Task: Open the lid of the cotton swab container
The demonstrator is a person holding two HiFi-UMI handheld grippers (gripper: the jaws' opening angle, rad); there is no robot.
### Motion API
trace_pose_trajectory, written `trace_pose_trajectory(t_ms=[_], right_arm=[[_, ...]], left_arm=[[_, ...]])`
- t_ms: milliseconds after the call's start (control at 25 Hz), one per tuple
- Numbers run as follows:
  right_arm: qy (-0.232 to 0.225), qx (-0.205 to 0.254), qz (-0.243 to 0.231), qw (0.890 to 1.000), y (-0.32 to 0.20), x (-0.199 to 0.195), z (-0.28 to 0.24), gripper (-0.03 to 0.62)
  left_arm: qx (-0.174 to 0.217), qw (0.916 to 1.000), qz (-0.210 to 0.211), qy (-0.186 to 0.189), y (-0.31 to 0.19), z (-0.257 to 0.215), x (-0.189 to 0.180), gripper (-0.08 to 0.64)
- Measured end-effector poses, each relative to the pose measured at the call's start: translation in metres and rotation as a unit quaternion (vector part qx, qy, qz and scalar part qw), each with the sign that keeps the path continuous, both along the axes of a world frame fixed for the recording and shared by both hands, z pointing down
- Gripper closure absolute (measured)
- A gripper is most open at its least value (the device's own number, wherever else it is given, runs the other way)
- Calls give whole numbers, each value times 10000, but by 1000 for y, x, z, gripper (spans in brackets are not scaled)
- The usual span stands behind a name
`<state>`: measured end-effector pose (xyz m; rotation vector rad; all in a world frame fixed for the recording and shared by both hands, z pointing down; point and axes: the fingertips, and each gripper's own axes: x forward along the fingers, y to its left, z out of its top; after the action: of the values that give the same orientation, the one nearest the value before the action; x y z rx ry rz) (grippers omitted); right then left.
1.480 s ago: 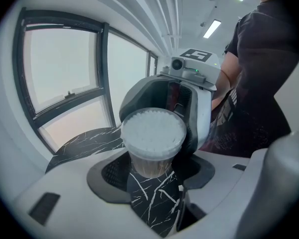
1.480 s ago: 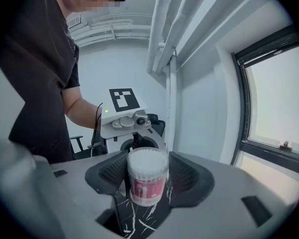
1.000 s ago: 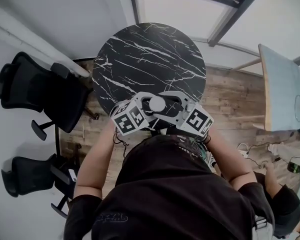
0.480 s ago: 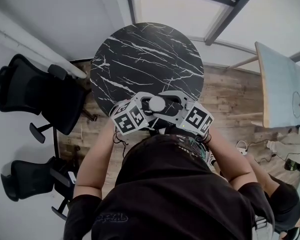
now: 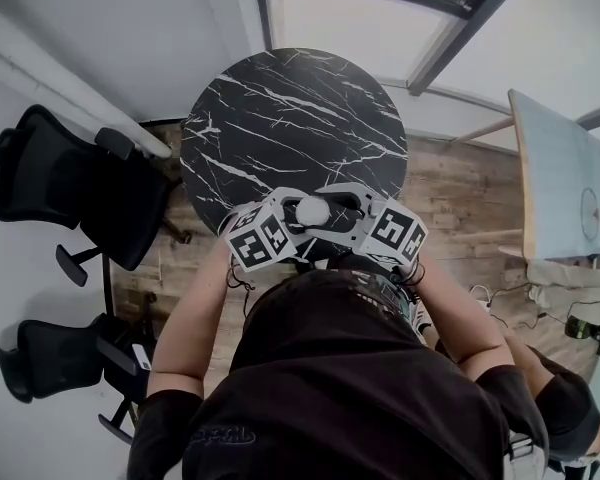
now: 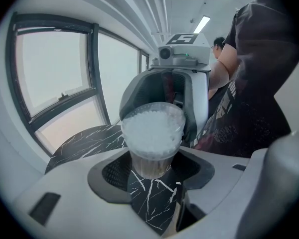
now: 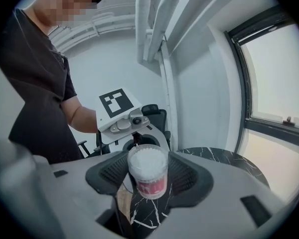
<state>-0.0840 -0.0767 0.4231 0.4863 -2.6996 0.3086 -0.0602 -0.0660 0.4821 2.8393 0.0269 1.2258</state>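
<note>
Right gripper [image 7: 148, 183] rolled slightly since earlier; cotton swab container [image 6: 152, 133] stayed put. Container upright above marble table [image 5: 280, 118]; left gripper [image 6: 150, 172] clamped its base, right gripper clamped mid-body; lid [image 5: 313, 210] seemingly shut.

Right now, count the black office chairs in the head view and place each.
2. One chair stands left of the marble table; the other is at lower left, nearer the camera. Others may hide behind the person.

My right gripper [image 5: 327, 215] has rolled a little since a second ago; its marker cube [image 5: 392, 233] now sits slightly higher and faces my head camera more squarely.
</note>
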Motion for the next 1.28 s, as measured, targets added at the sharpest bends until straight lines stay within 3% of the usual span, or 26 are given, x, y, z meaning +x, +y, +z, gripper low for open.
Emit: trace_pose_trajectory(t_ms=[480, 960, 1280], right_arm=[[128, 377, 71, 9992, -3, -5, -12, 330], [-152, 1001, 658, 9927, -39, 11, -51, 331], [-132, 677, 1043, 9922, -65, 22, -20, 333]], left_arm=[[-15, 10000, -35, 45, -2, 0, -4, 302], [-125, 9996, 226, 88, 10, -2, -2, 302], [-118, 9991, 399, 128, 18, -5, 1, 301]])
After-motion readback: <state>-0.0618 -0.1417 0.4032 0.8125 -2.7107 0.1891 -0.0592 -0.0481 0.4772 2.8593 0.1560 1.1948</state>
